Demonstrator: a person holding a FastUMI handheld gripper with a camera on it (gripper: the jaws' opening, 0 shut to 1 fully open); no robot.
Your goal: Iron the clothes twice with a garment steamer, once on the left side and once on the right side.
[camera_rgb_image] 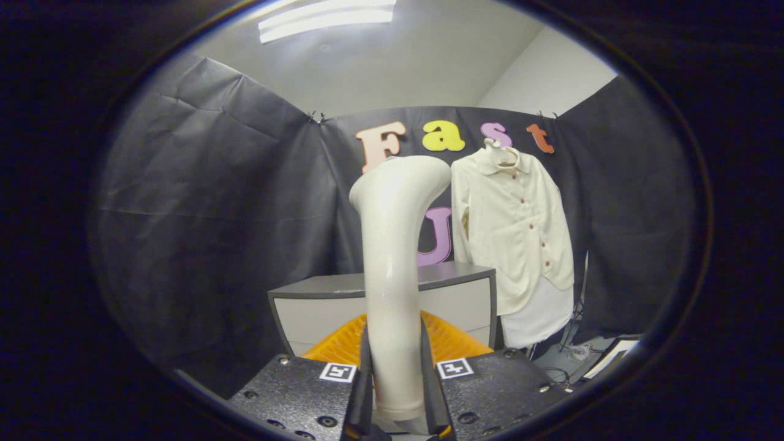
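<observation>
The hand-held gripper (397,392) is closed on the garment steamer (392,257): both fingers press on the lower part of its smooth handle, which stands upright between them, with the bent head at the top. The shirt (514,233) hangs on a hanger against the booth wall, beyond the fingers and off to the right of the steamer, well apart from it. Between them stands a grey cabinet (453,300), and an orange ribbed thing (453,340) lies just ahead of the fingers, behind the handle.

The handle looks glossy and round, so it probably can turn or slide in the grip when the person swings it toward the shirt; then the head would face the wrong way. The steamer must also pass over or beside the cabinet's right corner, and a low path could knock against it. The shirt hangs loosely, so a hard push could swing it or pull it off the hanger, and one side could be missed.
</observation>
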